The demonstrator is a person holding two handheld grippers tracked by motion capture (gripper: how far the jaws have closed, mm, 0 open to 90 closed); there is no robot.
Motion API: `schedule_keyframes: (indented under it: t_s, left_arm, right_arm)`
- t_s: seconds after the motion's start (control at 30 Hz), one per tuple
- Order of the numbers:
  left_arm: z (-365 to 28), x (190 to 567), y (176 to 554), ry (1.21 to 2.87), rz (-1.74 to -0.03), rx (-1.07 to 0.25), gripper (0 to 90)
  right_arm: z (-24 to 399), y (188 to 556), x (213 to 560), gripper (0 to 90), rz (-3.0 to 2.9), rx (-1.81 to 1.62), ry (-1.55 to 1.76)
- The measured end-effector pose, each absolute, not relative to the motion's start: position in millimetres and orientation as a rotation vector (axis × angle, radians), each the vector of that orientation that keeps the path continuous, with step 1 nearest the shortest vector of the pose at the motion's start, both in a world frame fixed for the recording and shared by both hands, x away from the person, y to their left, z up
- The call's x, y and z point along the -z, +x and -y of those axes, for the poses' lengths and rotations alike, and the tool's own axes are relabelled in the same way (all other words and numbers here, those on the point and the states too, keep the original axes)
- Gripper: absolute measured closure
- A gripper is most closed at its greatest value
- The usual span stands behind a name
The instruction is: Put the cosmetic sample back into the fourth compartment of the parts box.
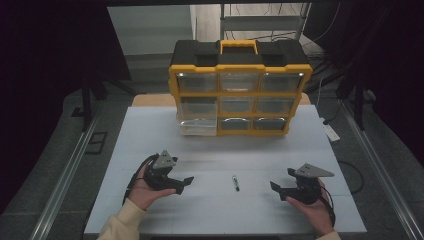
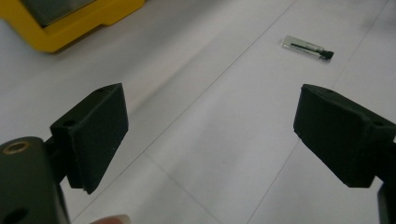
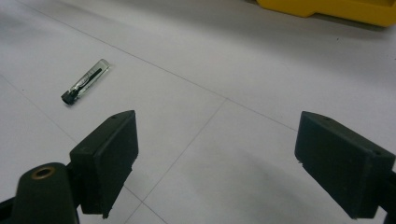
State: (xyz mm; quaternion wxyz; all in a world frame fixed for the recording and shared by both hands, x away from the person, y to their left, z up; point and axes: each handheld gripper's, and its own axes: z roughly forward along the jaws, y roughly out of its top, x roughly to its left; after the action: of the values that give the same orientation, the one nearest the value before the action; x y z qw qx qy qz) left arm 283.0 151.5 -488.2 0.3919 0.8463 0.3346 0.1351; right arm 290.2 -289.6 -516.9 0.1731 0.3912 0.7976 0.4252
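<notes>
Small glass vial (image 1: 235, 182) is seen lying flat on desk (image 1: 215, 210), flanked by left gripper (image 1: 186, 184) and right gripper (image 1: 274, 189); both jaws held wide, nothing gripped.

A small vial (image 1: 235, 182) is lying on the table (image 1: 150, 130), between the left gripper (image 1: 184, 183) and the right gripper (image 1: 276, 188). Behind it, well apart, a drawer cabinet (image 1: 240, 87) is standing at the table's far edge, its bottom-left drawer (image 1: 198, 127) seemingly sticking out slightly.
</notes>
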Motion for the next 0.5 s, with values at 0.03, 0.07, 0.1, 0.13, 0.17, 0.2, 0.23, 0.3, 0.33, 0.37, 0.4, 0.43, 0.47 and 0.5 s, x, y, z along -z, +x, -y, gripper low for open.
schedule_keyframes:
  t_s: [0.03, 0.07, 0.1, 0.13, 0.17, 0.2, 0.23, 0.3, 0.33, 0.37, 0.4, 0.43, 0.47, 0.5]
  left_arm:
    - [-149, 488, 284, 2.157, -0.84, -0.341, 11.0]
    - [-146, 487, 285, 2.159, -0.833, -0.338, 10.9]
    - [-143, 487, 286, 2.162, -0.825, -0.334, 10.9]
    - [-141, 487, 287, 2.167, -0.82, -0.329, 10.9]
    - [-138, 487, 288, 2.175, -0.812, -0.329, 10.8]
    - [-135, 487, 289, 2.181, -0.805, -0.328, 10.8]
    - [-133, 487, 290, 2.185, -0.799, -0.325, 10.8]
    - [-129, 487, 292, 2.193, -0.79, -0.323, 10.7]
    - [-127, 487, 292, 2.197, -0.785, -0.321, 10.6]
    - [-125, 487, 293, 2.2, -0.78, -0.322, 10.6]
    - [-123, 486, 294, 2.203, -0.775, -0.321, 10.6]
    - [-122, 486, 294, 2.205, -0.77, -0.322, 10.5]
    - [-120, 486, 295, 2.207, -0.766, -0.322, 10.5]
    - [-118, 485, 295, 2.21, -0.761, -0.32, 10.5]
  right_arm:
    - [290, 290, 517, 13.9, -2.263, -1.206, 1.11]
    - [289, 290, 517, 13.9, -2.263, -1.206, 1.109]
    - [289, 290, 517, 13.9, -2.264, -1.206, 1.109]
    - [289, 290, 517, 13.9, -2.265, -1.207, 1.109]
    - [290, 290, 517, 13.9, -2.265, -1.207, 1.109]
    - [290, 290, 517, 13.9, -2.264, -1.207, 1.108]
    - [290, 290, 517, 13.9, -2.265, -1.207, 1.109]
    - [290, 290, 517, 13.9, -2.266, -1.205, 1.109]
    - [290, 290, 517, 13.9, -2.265, -1.204, 1.107]
    - [289, 290, 517, 13.9, -2.268, -1.204, 1.108]
    - [289, 290, 517, 13.9, -2.269, -1.205, 1.108]
    - [289, 290, 517, 13.9, -2.269, -1.205, 1.109]
    - [289, 290, 517, 13.9, -2.269, -1.205, 1.109]
    - [289, 290, 517, 13.9, -2.269, -1.205, 1.109]
